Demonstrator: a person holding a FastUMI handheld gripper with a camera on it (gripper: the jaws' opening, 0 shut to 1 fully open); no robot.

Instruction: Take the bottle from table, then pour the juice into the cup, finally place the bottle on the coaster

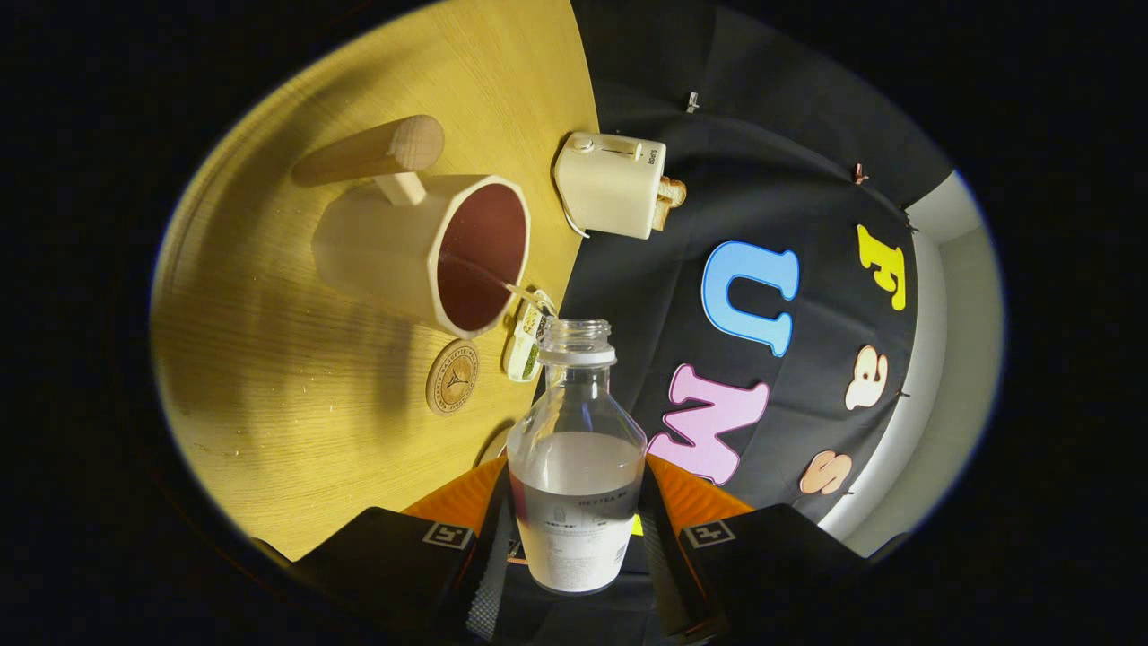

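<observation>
The wooden table (296, 386) lies bare and open left of the cup (421, 247), a cream mug with a wooden handle and dark red inside. The round coaster (452, 377) sits just beside it near the table's edge, the toaster (613, 184) beyond. A thin stream runs into the cup from the uncapped bottle (576, 458), part full, which the gripper (576, 520) clamps between both fingers.
</observation>
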